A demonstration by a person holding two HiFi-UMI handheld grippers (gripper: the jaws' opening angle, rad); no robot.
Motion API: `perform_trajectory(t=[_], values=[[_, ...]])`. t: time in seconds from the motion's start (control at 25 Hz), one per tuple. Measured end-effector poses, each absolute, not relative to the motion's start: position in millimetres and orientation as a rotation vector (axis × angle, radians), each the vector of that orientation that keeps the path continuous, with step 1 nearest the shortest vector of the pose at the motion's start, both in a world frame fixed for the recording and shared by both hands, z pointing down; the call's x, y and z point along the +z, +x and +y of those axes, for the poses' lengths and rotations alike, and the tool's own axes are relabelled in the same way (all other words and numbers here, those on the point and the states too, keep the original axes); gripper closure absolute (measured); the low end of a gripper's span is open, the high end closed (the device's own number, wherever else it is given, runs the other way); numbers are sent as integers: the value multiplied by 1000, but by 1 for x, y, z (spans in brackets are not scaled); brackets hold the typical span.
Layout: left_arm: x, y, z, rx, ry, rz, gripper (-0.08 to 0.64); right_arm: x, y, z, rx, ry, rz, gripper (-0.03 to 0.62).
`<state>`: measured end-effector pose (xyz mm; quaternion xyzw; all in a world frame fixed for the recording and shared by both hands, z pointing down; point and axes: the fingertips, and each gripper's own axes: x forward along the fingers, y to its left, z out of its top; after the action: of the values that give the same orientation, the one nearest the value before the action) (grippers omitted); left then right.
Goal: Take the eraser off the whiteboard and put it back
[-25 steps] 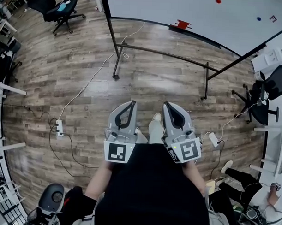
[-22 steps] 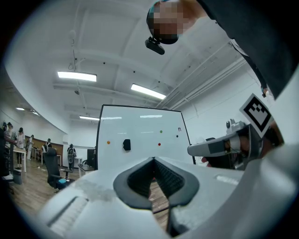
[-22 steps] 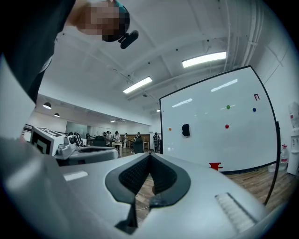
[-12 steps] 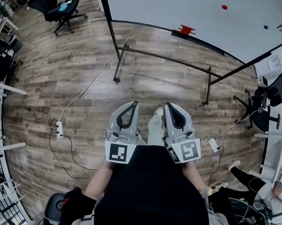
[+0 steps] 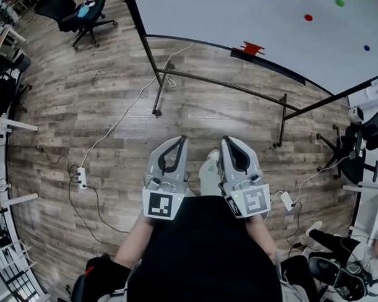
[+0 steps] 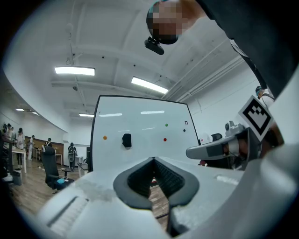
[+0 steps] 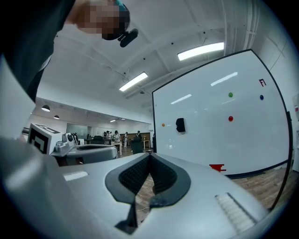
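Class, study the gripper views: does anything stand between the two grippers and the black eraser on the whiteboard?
Nothing visible does. The eraser sits on the whiteboard ahead of the left gripper and right gripper; only floor and a cable lie between.

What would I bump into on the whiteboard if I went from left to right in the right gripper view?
Orange dot → black eraser → red dot → blue dot. The green dot sits straight above the red one, so it has no clear place in the line.
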<state>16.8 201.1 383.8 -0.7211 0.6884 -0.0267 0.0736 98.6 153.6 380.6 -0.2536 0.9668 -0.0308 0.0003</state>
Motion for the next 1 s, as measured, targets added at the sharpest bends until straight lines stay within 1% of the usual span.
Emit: perform_trajectory(t=[0.52,1.0], values=[[375,12,97,-84,-2088,2134,558,381,90,48,-121,-690,3066,591],[382,29,27,-99,-2053,2220,558,371,118,-23,-125,-647,3028,591]])
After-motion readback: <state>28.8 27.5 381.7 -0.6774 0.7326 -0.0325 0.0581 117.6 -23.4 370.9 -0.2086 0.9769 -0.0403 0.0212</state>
